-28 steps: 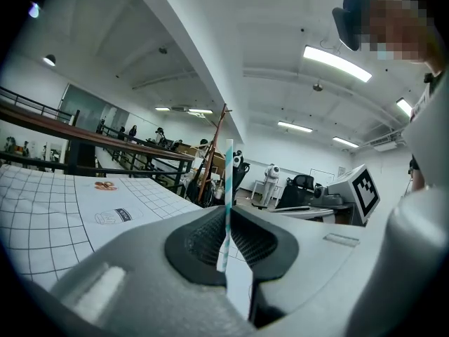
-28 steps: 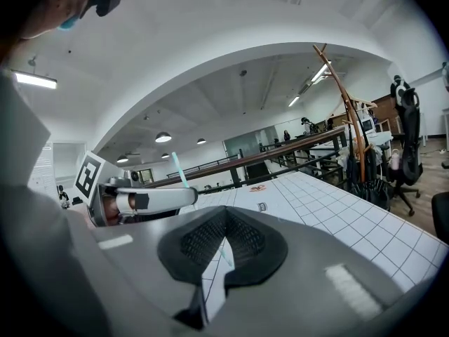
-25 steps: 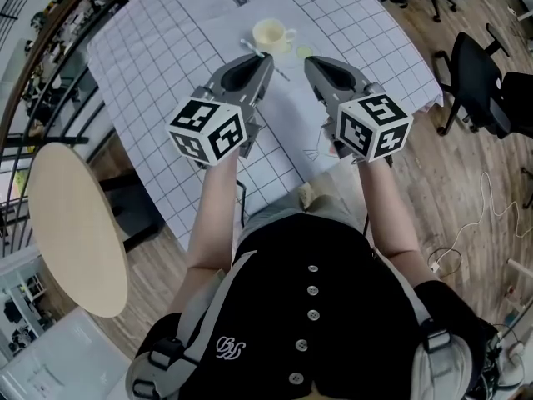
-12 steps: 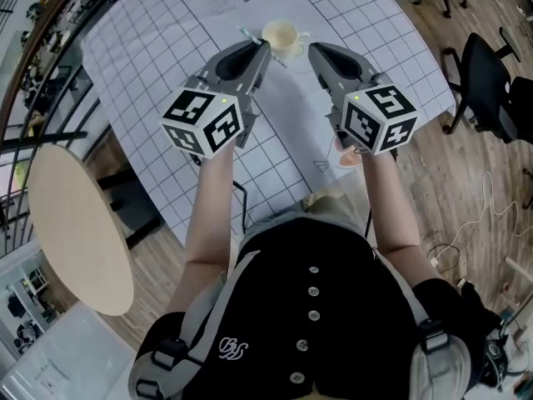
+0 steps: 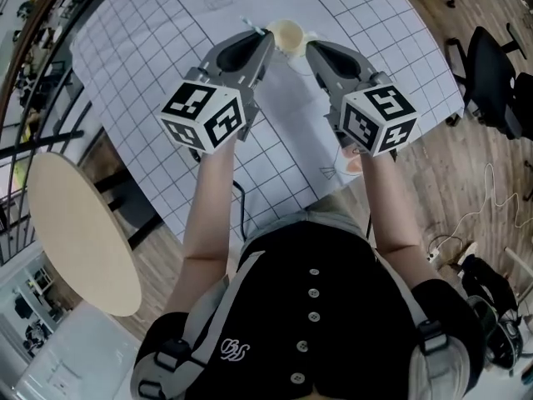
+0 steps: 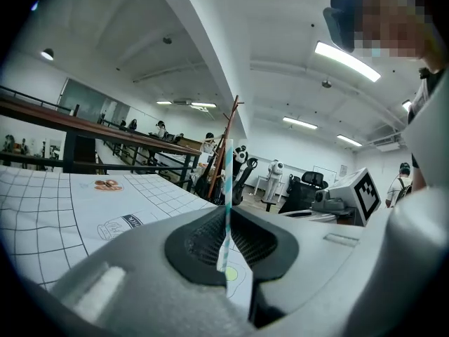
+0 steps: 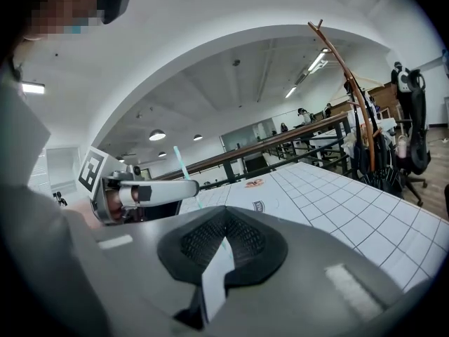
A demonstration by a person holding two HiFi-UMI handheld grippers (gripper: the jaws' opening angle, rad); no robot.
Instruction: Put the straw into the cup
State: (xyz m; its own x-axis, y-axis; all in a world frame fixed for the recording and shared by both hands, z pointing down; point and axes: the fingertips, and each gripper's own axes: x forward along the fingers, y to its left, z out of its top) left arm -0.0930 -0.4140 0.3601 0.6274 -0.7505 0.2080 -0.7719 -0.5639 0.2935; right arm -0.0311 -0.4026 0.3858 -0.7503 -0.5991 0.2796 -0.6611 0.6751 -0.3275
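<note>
Pinching thin straw (image 6: 227,181) in left gripper (image 6: 226,215) near cup (image 5: 285,34); right gripper (image 7: 223,217) pressed together, empty. Probably light, crushable: hold mid-length, gently.

Probably an open-plan office: strip lights (image 6: 344,60) are glowing overhead, an office chair (image 5: 491,69) is standing near the gridded worktop (image 5: 141,57).

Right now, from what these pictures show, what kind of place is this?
Probably an open office or lab hall: an office chair on a wood floor, long ceiling lights, and a grid sheet as work surface.
</note>
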